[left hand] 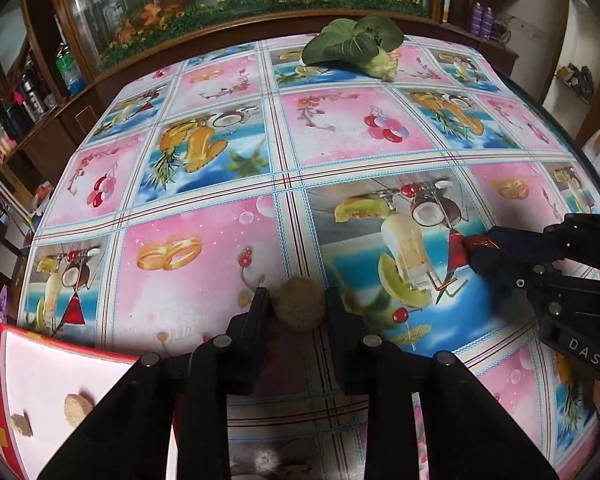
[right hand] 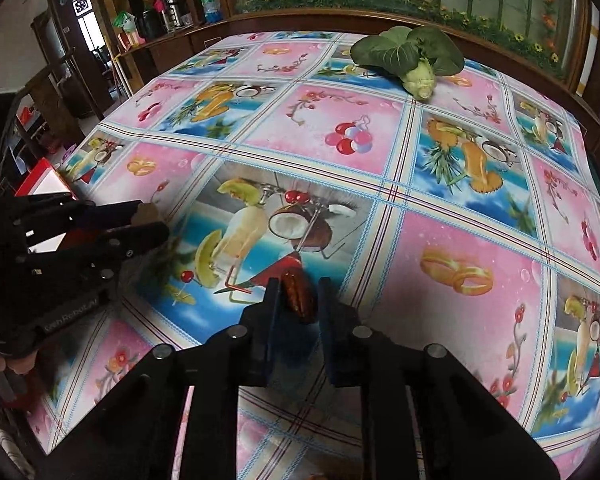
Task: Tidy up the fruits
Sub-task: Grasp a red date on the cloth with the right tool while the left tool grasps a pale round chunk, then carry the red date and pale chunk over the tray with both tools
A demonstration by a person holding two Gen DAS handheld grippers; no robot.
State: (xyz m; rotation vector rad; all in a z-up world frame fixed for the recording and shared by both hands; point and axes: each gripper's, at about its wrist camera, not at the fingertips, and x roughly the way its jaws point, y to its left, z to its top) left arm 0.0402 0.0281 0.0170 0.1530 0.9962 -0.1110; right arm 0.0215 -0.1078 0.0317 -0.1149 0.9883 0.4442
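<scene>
Fruits held over tabletop (left hand: 339, 128), one per claw: brown fuzzy fruit (left hand: 298, 304) pinched in left claw (left hand: 296, 308), dark red fruit (right hand: 298, 298) pinched in right claw (right hand: 298, 300). Probably bound for red-rimmed white tray (left hand: 52, 364) near left. Leafy vegetable (left hand: 353, 46) far off.

Ahead of me the table (left hand: 339, 148) lies open from the middle to the far edge, where only a leafy cabbage (left hand: 355, 46) sits. At my near left, a red-rimmed tray (left hand: 56, 364) blocks low passes.
</scene>
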